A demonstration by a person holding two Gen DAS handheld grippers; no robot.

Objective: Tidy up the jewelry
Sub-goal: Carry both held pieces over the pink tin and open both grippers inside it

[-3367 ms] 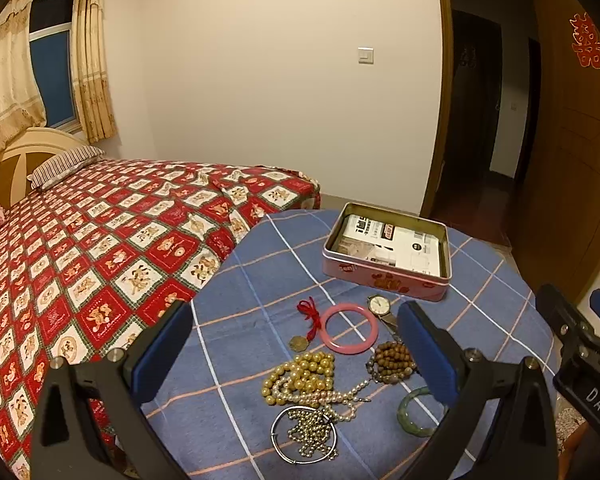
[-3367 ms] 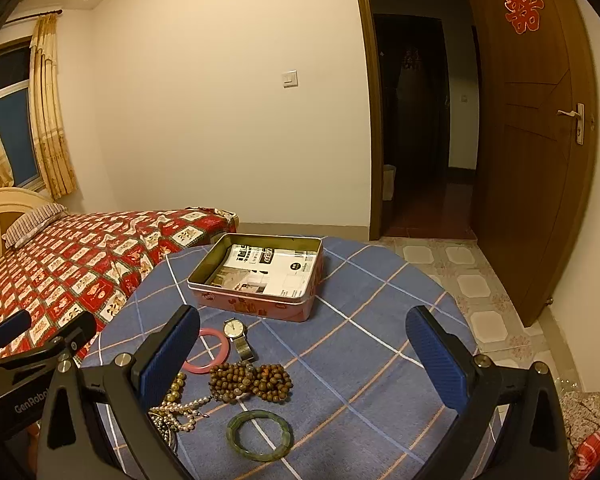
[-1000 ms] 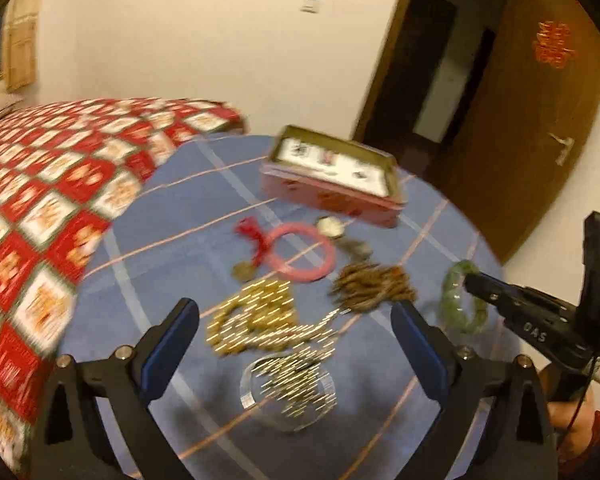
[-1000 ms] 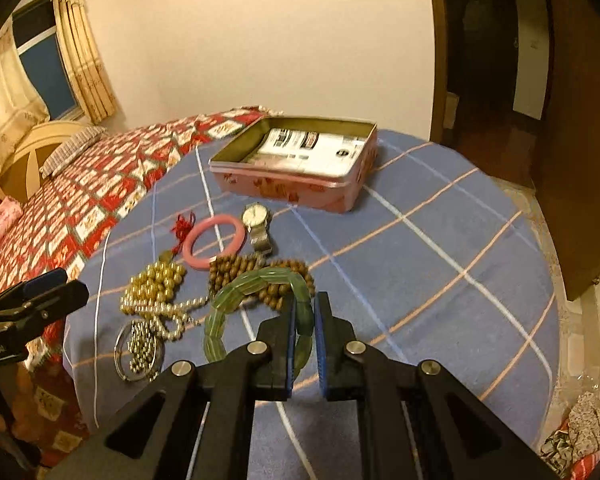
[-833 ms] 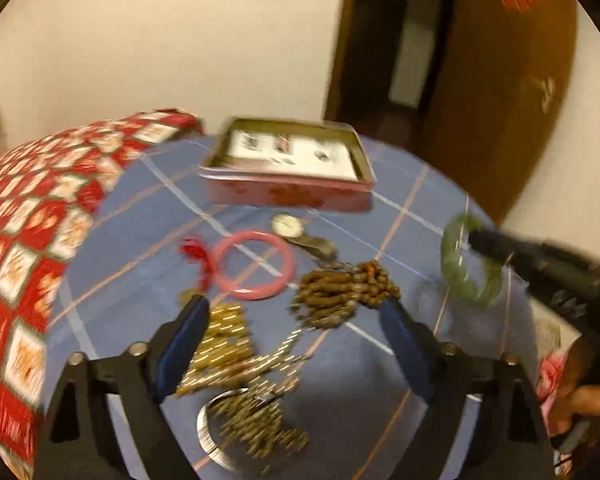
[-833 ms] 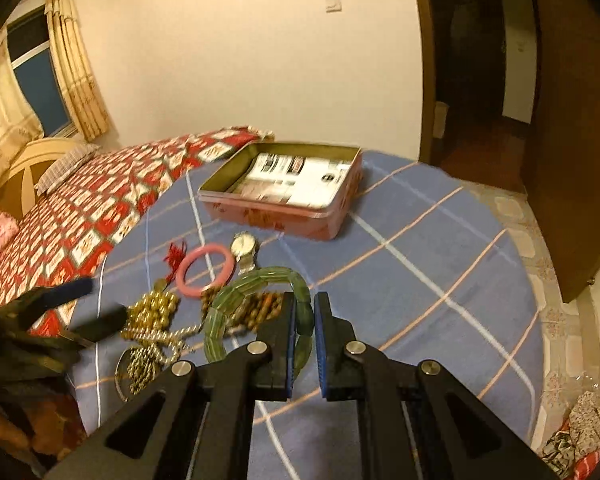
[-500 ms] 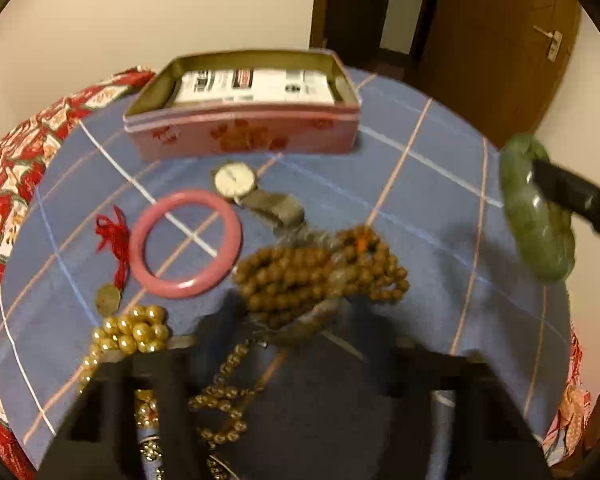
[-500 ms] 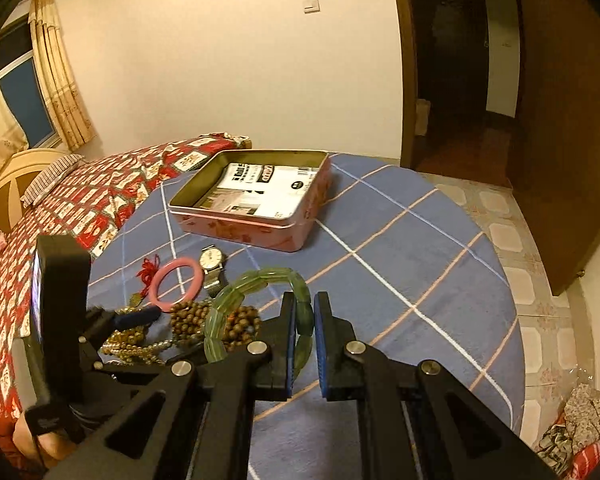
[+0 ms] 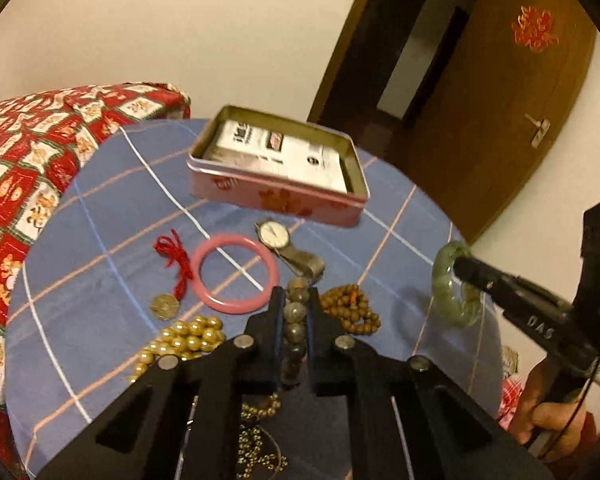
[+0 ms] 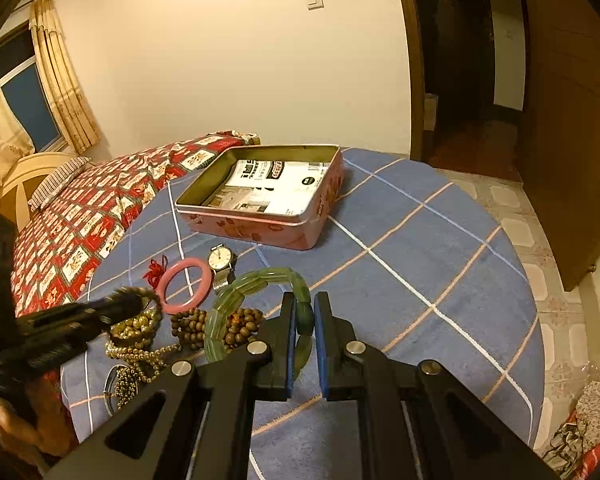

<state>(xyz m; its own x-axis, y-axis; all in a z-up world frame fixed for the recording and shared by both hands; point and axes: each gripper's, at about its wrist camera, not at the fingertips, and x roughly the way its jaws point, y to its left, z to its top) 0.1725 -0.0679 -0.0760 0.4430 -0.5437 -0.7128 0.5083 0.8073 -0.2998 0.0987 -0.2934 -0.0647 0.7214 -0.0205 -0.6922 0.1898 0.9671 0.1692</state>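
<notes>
Nothing lies in the tin box yet: the right gripper pinches the green bangle, the left gripper is closing on a grey bead bracelet, and the other pieces wait on the table.

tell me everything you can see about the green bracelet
The green bracelet is a ring of chunky, translucent pale-green segments that look like jade or glass, strung side by side. The right gripper is shut on one side of it, pads pressing a segment, so the loop is lifted and stands tilted above the blue checked tablecloth. The rest of the ring hangs free toward the left, in front of the brown wooden beads. From the left wrist view it shows edge-on at the gripper's tip.
</notes>
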